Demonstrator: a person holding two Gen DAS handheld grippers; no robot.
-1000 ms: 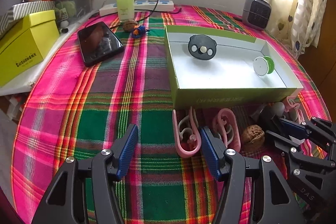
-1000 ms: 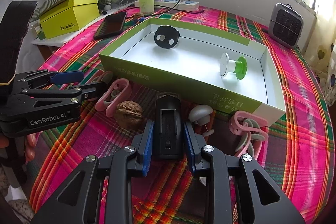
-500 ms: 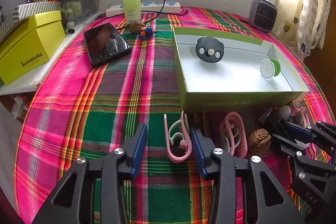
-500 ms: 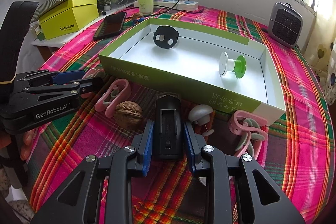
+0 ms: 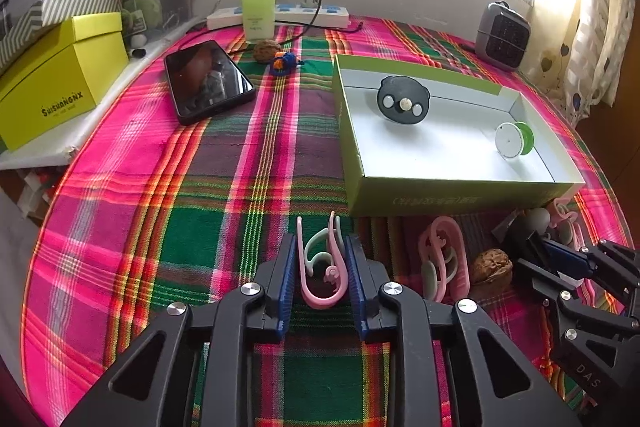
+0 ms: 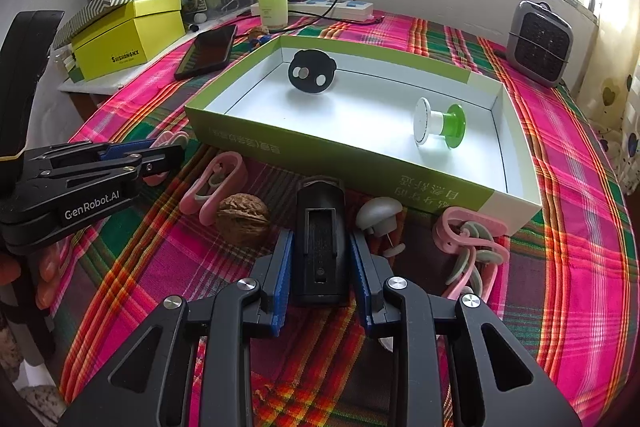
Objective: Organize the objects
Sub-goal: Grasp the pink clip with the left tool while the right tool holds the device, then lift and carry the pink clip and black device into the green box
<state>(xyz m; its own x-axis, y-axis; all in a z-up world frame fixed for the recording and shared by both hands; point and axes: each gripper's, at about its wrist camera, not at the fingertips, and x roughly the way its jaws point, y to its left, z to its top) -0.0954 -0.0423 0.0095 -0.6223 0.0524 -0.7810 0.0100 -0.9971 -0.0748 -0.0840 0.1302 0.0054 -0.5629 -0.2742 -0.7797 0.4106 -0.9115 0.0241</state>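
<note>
Left wrist view shows a pink-and-green plaid tablecloth (image 5: pixel 224 195) under a bright window, with a green tray (image 5: pixel 460 193) at right. Its left gripper (image 5: pixel 321 259) has just closed, pinching a pink clip (image 5: pixel 320 291) near the tray. Right gripper (image 6: pixel 321 259) clamps a black holder (image 6: pixel 320 247).

The tablecloth (image 5: pixel 248 163) is woven plaid cloth, matt, while the box (image 6: pixel 344 163) looks like smooth card with a white matt inside. The phone (image 5: pixel 208 83) has a glossy glass face, and the walnut (image 6: pixel 243 219) is rough and wrinkled. The clip (image 5: pixel 320 267) looks like smooth plastic between ribbed blue pads (image 5: pixel 289 279), the gripper frames matt black with shiny metal screws (image 5: pixel 251 289).
</note>
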